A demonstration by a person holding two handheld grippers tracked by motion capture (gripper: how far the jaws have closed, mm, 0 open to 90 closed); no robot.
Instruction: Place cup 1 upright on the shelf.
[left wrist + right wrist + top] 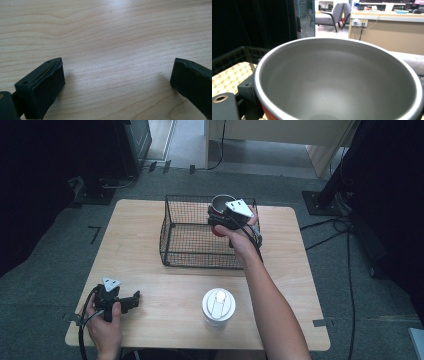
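Note:
A red cup (220,203) with a grey metal inside hangs over the right half of a black wire basket (172,227), close to its rim. My right gripper (218,222) is shut on the cup's wall. In the right gripper view the cup's grey bowl (337,80) sits right against the camera, with one black finger (247,96) pressed to its outside at the lower left. At the table's near left corner my left gripper (131,299) lies low over the wood. Its jaws (117,82) stand wide open with bare tabletop between them.
A white cup with a lid (218,306) stands near the front middle of the wooden table (165,285). The basket's mesh floor (192,240) lies below the red cup. Dark stands and cables ring the table on the floor.

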